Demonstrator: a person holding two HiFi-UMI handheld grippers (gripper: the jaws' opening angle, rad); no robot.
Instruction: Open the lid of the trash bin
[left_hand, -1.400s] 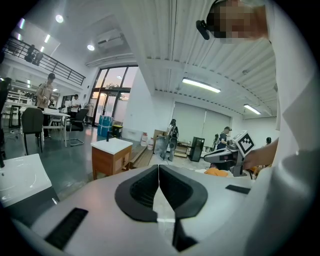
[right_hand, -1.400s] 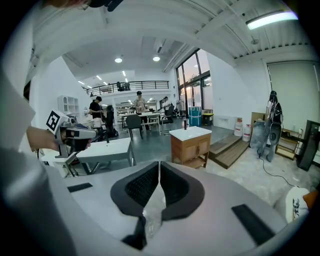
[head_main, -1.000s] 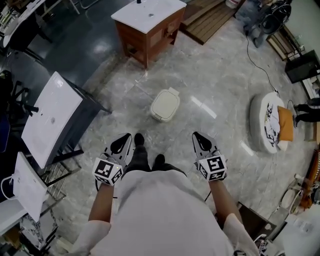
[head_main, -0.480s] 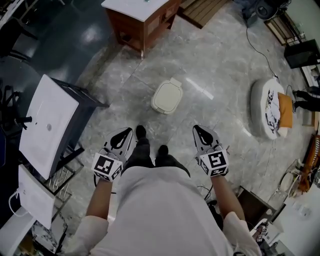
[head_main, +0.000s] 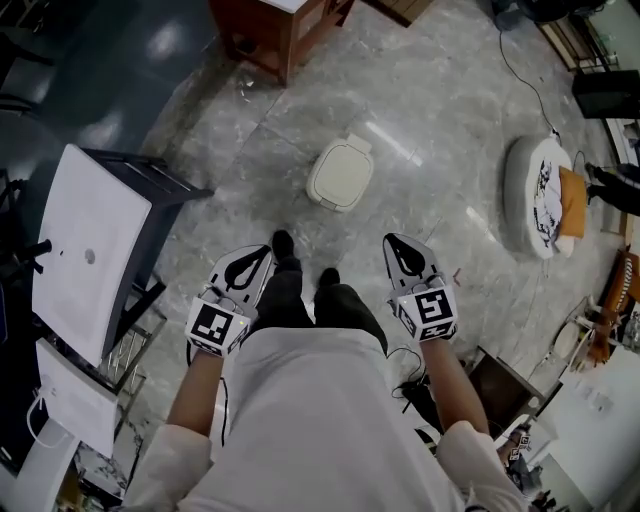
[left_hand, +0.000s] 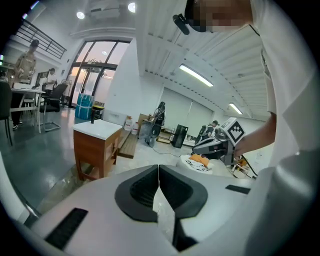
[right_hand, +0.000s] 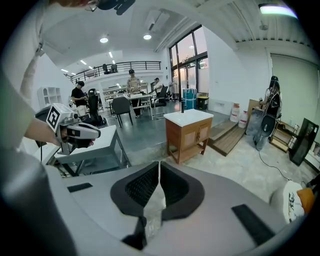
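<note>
Bright, even indoor light comes from ceiling strip lights and tall windows. Pale glare streaks shine on the marble floor. Both gripper views bend strongly and darken at their rounded edges.

wooden cabinet | white-topped table | round white cushion | orange pillow

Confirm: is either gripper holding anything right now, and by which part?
Nothing is held. The left gripper and right gripper both have jaws closed together on nothing. The trash bin sits on the floor ahead, untouched, lid down.
</note>
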